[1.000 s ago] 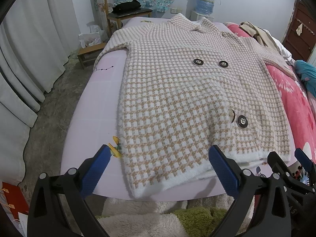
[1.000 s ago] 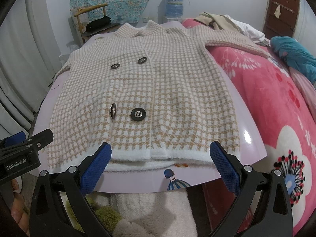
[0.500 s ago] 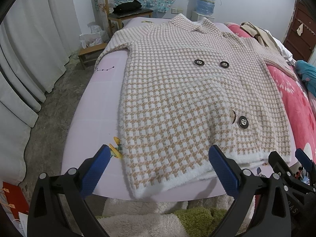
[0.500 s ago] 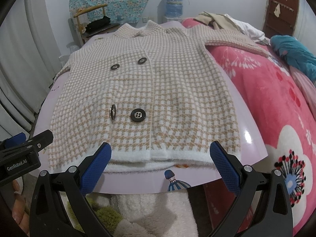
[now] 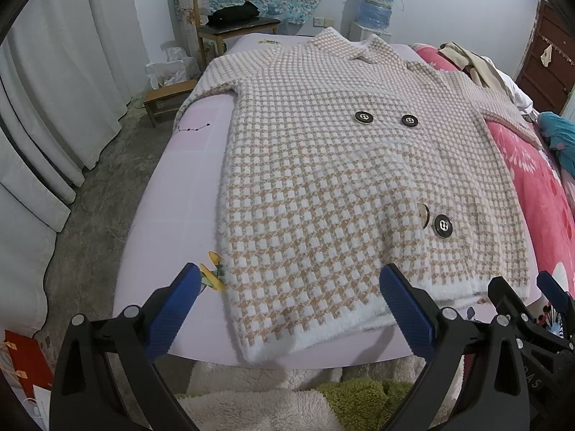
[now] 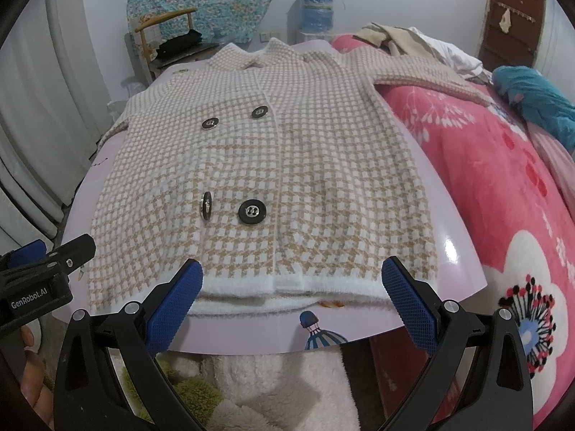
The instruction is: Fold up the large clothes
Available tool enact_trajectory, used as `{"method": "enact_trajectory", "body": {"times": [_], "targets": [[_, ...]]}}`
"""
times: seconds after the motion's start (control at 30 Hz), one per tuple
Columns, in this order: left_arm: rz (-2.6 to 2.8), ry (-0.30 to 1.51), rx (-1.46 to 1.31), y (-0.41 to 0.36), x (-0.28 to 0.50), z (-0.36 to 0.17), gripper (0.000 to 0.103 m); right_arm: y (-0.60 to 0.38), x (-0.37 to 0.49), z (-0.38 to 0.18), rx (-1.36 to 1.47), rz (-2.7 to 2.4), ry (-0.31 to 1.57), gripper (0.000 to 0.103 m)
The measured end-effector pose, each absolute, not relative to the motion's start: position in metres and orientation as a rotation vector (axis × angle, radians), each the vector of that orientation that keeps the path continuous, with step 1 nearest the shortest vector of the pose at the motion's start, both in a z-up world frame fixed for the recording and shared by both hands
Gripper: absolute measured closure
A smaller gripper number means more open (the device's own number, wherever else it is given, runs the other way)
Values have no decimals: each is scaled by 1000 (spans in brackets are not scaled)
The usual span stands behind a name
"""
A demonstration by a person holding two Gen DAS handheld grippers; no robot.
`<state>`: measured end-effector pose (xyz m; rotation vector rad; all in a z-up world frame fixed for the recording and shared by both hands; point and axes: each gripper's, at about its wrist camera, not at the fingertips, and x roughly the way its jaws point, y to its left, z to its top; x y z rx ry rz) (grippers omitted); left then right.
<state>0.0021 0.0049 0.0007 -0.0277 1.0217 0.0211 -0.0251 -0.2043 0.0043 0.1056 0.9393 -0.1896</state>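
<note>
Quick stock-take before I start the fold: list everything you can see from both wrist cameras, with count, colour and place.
Coat: one, beige-and-white check, spread flat on the bed, hem nearest.
Buttons: four, black, on the coat front.
Sheet: one, lilac, under the coat.
Blanket: one, pink floral, right of the coat.
Teal garment: one, far right.
Chair: one, wooden, by the far wall.
Water bottle: one, blue, by the far wall.
Curtains: white, left.
Left gripper: fingers blue, open, empty.
Right gripper: fingers blue, open, empty.
</note>
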Motion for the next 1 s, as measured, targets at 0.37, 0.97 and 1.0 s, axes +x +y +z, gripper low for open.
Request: {"method": "enact_trajectory", "body": {"times": [0.37, 0.97, 1.0], "targets": [[20, 1022, -27, 5, 2, 1, 5, -202, -25, 3, 103, -192, 934, 7], [21, 1021, -26, 7, 3, 1, 5, -200, -27, 2, 100, -195, 930, 8], [21, 1021, -26, 6, 3, 1, 5, -200, -26, 1, 99, -195, 930, 8]]}}
